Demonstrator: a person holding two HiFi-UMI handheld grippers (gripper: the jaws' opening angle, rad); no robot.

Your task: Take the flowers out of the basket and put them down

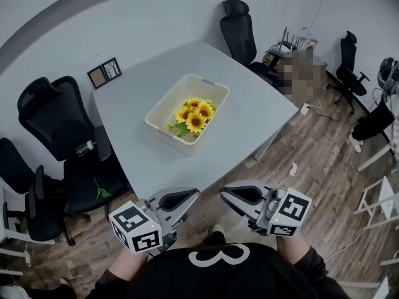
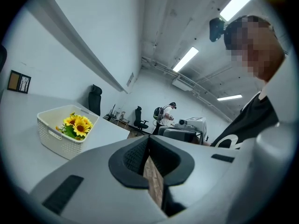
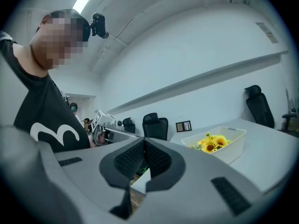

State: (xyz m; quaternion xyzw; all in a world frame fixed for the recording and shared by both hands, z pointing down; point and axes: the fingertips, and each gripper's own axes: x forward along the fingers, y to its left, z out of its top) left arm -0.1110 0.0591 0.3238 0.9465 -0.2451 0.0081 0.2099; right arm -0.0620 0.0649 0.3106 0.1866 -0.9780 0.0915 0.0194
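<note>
My shirt (image 1: 249, 276) reads 3. Left gripper (image 1: 193, 195) and right gripper (image 1: 225, 193): both pressed together, empty, level, tips facing.

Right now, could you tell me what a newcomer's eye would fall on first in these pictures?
The yellow sunflowers stand out first, in the white basket at the middle of the grey table. Next come the left tool and right tool, both shut and empty, facing each other just off the table's near edge. Black chairs crowd the table's left side.
</note>
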